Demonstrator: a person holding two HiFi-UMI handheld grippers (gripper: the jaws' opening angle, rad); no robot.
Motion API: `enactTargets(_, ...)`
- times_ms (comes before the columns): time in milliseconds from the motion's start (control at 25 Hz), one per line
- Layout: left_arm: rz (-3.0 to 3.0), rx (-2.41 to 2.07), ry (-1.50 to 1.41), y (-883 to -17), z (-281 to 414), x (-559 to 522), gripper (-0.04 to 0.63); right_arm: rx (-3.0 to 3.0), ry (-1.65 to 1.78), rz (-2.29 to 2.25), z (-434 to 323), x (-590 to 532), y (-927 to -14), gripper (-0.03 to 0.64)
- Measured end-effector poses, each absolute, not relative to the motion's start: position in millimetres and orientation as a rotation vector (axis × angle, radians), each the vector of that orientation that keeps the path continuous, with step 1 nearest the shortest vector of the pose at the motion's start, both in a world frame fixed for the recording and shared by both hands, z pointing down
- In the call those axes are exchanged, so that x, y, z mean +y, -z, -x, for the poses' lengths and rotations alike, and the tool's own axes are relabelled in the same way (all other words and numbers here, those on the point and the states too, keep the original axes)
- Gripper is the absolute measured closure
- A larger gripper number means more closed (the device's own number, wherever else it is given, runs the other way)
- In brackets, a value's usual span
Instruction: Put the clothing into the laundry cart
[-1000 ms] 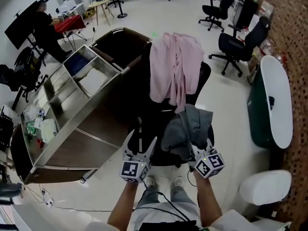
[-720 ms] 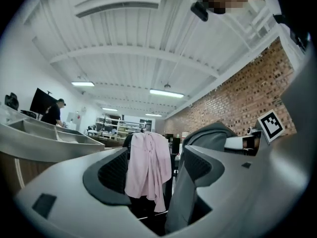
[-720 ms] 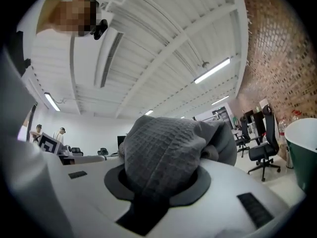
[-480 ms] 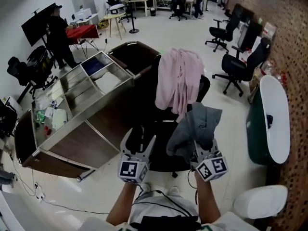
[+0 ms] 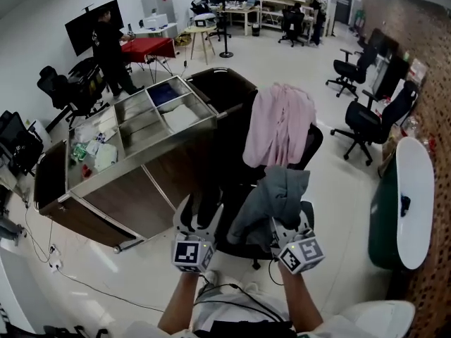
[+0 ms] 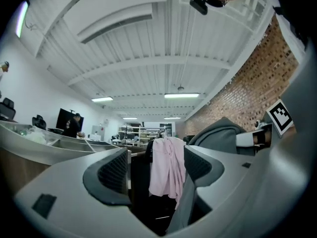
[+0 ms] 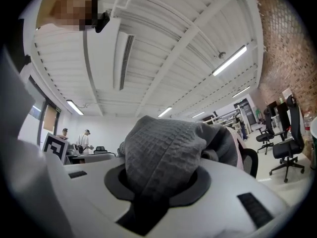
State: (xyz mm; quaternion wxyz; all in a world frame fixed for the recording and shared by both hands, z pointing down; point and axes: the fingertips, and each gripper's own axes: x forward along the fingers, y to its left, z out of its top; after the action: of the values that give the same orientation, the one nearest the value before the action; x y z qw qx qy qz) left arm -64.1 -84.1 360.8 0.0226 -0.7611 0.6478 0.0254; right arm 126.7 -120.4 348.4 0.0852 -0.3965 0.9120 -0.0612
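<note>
- Head view: R gripper is clamped tight on a fold of the grey garment, held up over the chair seat w/ the rest hanging loose.
- L gripper sits just beside it, jaws wide apart, nothing in them.
- Laundry cart is off to the left, well apart from the load.
- Risk: the loose tail could snag the chair, or drag the pink garment off the backrest, if the carry goes low.
- Risk: the cart's steel tray compartments lie nearer than its dark bag end. Letting go early prob. lands the garment in a tray.
- Left gripper view: L gripper gapes empty. The pink garment shows beyond the gap, untouched; the grey garment is at right.
- Risk: no second hold, so all the weight hangs on one pinch.
- Right gripper view: R gripper has the grey garment wadded betw. its pads, bulk bulging above.
- Risk: the bite looks small on thick knit, so it may slip out mid-swing onto the floor.
</note>
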Motion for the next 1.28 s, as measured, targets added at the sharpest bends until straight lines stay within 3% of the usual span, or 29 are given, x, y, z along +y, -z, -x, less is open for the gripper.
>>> enactTargets(680,1.841,2.485,-0.063,-360,164,64,0.256,2.956,0.329,0.423,23,-45,-350,0.485)
enactTargets(1280,1.571,2.65,-0.111,-346,344,167,0.256,3.047,0.324,-0.008,224,52,-346,0.485)
